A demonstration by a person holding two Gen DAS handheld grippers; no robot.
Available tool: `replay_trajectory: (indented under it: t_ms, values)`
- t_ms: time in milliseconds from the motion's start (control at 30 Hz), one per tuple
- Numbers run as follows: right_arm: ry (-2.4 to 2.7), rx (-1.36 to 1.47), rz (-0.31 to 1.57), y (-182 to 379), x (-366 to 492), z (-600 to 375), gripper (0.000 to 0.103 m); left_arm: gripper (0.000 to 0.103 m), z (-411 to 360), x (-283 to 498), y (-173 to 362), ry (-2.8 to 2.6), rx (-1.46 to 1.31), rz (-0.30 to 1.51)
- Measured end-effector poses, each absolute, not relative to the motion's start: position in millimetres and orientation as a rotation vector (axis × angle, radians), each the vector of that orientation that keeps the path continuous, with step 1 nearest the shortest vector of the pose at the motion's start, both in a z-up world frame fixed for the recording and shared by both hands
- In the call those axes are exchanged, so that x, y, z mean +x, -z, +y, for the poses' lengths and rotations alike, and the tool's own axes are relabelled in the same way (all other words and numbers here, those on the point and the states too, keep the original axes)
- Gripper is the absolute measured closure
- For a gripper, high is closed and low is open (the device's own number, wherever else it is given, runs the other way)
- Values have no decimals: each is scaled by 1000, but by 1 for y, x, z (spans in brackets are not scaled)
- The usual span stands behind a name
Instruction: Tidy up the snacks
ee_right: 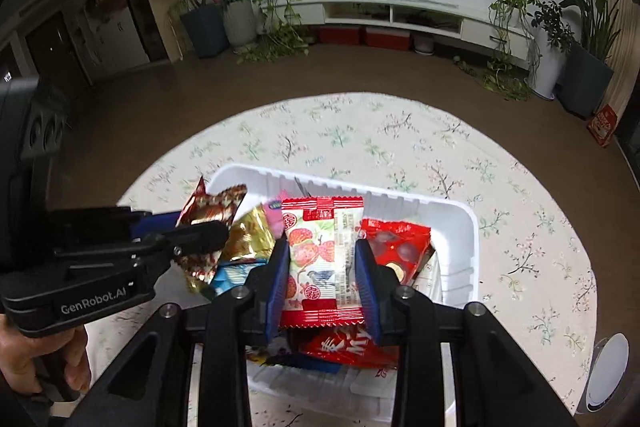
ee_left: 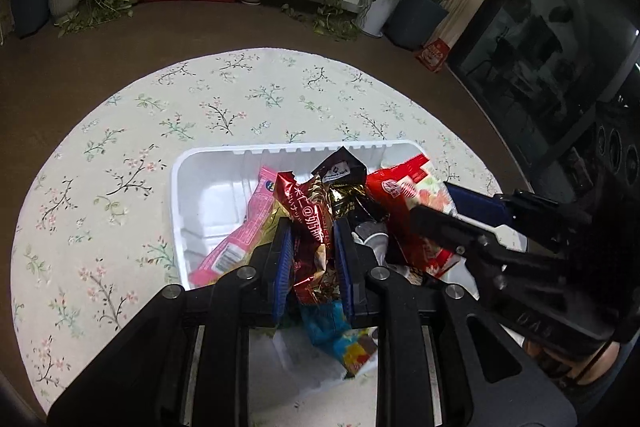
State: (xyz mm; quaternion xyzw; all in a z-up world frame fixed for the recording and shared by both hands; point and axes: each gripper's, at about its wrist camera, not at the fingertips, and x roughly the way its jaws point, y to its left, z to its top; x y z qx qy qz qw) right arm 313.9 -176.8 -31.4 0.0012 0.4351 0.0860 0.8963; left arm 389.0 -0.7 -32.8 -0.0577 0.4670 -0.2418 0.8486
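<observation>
White plastic tray (ee_right: 472, 227) on floral cloth | left gripper (ee_left: 310, 247) clamps red-gold foil packet (ee_left: 308, 223) | right gripper (ee_right: 322, 267) clamps strawberry-print packet (ee_right: 320, 251)

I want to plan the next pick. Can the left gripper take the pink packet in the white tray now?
Probably not yet. The left gripper is already shut on a dark red packet, so its jaws are full. The pink packet lies uncovered in the white tray, just beside it.
</observation>
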Motion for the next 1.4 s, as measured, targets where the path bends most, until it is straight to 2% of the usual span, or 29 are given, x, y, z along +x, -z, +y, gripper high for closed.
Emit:
replay_trajectory:
  t_ms: [300,367,467,533,567,600,667,767,1033,1167,1267,1400]
  values:
    - [-155,-74,914,47,320,-170,64,84,-10,402,54,501,-109,993]
    - [-154,-78,914,45,319,-168,58,84,-10,398,50,496,-108,983]
    - [-155,-79,898,40,314,-167,56,83,-4,388,38,482,-109,958]
    - [-152,-78,876,32,307,-169,55,57,2,379,28,467,-105,932]
    - [-150,-71,861,26,302,-171,53,21,5,375,22,462,-106,917]
    - [-145,-60,841,21,296,-175,50,5,10,365,13,452,-110,884]
    - [-131,-13,778,6,275,-185,28,4,20,350,-1,441,-123,830]
    - [-103,36,679,-9,234,-198,11,1,32,314,-18,419,-144,764]
    - [-35,83,583,13,118,-205,3,1,34,172,-33,345,-89,605]
    - [-6,115,576,23,71,-204,3,1,48,103,-29,282,-175,516]
    - [16,150,526,21,44,-203,3,1,57,74,-15,246,-273,592]
    - [126,103,459,29,13,-197,3,1,60,55,7,160,-266,696]
